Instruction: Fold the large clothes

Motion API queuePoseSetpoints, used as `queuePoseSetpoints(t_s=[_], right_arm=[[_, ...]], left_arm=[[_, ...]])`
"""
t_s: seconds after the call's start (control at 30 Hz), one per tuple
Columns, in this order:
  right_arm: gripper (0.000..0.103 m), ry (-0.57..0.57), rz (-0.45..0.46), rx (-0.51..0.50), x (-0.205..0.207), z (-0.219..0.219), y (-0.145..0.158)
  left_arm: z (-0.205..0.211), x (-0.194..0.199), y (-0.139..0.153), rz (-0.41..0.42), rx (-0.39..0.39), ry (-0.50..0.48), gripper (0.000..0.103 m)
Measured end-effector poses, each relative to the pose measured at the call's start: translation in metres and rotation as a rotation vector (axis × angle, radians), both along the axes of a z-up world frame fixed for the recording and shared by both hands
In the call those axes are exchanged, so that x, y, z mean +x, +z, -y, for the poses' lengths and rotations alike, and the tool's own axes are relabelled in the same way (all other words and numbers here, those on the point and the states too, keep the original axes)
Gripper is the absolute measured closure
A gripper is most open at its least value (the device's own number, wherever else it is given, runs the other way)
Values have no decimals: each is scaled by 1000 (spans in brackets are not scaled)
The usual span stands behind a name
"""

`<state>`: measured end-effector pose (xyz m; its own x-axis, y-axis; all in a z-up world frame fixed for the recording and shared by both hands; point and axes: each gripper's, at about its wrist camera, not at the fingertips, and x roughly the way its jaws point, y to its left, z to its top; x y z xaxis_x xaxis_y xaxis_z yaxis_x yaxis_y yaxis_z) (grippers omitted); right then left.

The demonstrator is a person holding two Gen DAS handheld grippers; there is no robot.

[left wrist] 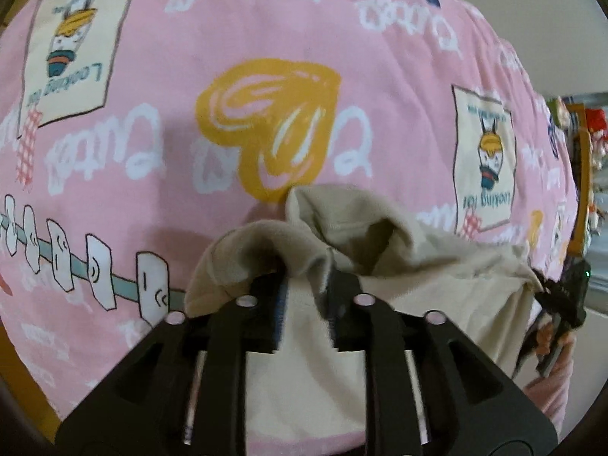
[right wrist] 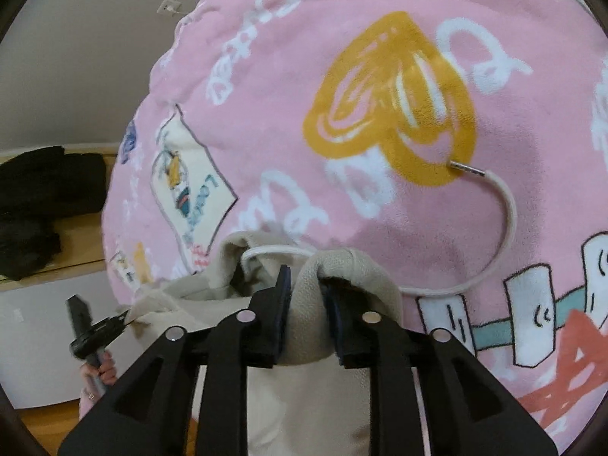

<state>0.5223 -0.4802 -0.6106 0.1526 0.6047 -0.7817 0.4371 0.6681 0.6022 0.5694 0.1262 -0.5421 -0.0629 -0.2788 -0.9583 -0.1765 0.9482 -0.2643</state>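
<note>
Now | my left gripper (left wrist: pixel 304 292) and right gripper (right wrist: pixel 306 296) each clamp the beige garment (left wrist: pixel 437 281) | soft, limp, thick; grip hems, mind drawstring (right wrist: pixel 505 205)

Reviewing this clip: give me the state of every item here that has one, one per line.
left tongs: shut on beige garment
right tongs: shut on beige garment
beige garment: bunched, unfolded, pinched at two spots, slack between them
drawstring: loose, curled on the blanket, metal tip free
pink blanket: spread flat under the garment
black clothes: piled on the shelf
</note>
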Motion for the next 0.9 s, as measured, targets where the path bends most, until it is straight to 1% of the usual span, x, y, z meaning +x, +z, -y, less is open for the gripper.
queuePoseSetpoints(t_s=[0.03, 0.07, 0.1, 0.13, 0.17, 0.2, 0.23, 0.27, 0.3, 0.33, 0.37, 0.4, 0.43, 0.47, 0.5, 0.53, 0.57, 0.6, 0.63, 0.67, 0.7, 0.73, 0.8, 0.87, 0.9], right_arm=[[67, -27, -22, 59, 1, 7, -2], [64, -51, -43, 99, 1, 12, -3], [60, -80, -67, 135, 1, 19, -4], [59, -97, -88, 159, 1, 23, -5], [58, -87, -90, 154, 1, 24, -3], [51, -68, -85, 140, 3, 22, 1], [39, -65, -74, 120, 4, 23, 6], [33, -77, -62, 97, 6, 25, 13], [21, -96, -42, 72, 7, 29, 21], [16, -115, -19, 32, 10, 37, 29], [16, -125, -7, -7, 13, 41, 35], [16, -125, 34, -72, 16, 45, 47], [16, -90, 104, -135, 20, 43, 62], [17, -40, 172, -182, 21, 37, 75], [18, 33, 255, -227, 21, 26, 89], [20, 149, 364, -274, 18, 4, 105], [21, 260, 445, -301, 13, -19, 116], [21, 347, 497, -320, 8, -37, 121], [22, 500, 572, -341, -2, -71, 128], [23, 595, 609, -340, -10, -93, 130], [23, 710, 639, -326, -20, -122, 129], [27, 806, 654, -306, -29, -149, 127], [30, 924, 686, -295, -40, -187, 122], [30, 1004, 721, -302, -45, -217, 115], [30, 1038, 729, -305, -43, -232, 109]], left_arm=[[-2, 3, 2, -16, -7, -10, 74], [-5, 7, 7, -36, -19, -22, 55], [-7, 10, 11, -40, -21, -26, 43], [-11, 16, 20, -35, -10, -20, 23], [-16, 20, 28, -29, -6, -4, 18], [-21, 24, 35, -24, -12, 18, 18], [-25, 28, 42, -19, -21, 34, 18], [-28, 31, 49, -10, -19, 46, 18], [-29, 34, 55, -1, -9, 54, 18], [-29, 34, 61, 13, 4, 61, 17], [-25, 33, 67, 36, 15, 55, 17], [-17, 31, 71, 62, 36, 37, 17], [-8, 25, 76, 107, 67, 5, 17], [-1, 20, 80, 144, 83, -14, 17], [9, 8, 83, 200, 119, -41, 17], [20, -6, 83, 248, 161, -73, 17], [32, -23, 82, 296, 187, -97, 17], [42, -39, 79, 340, 216, -122, 17], [50, -53, 76, 382, 248, -137, 17], [57, -70, 71, 428, 291, -137, 17], [60, -84, 65, 445, 302, -133, 17], [59, -92, 62, 453, 299, -116, 17], [61, -115, 54, 468, 296, -23, 17], [62, -134, 47, 451, 251, 69, 17], [64, -142, 44, 440, 239, 94, 17]])
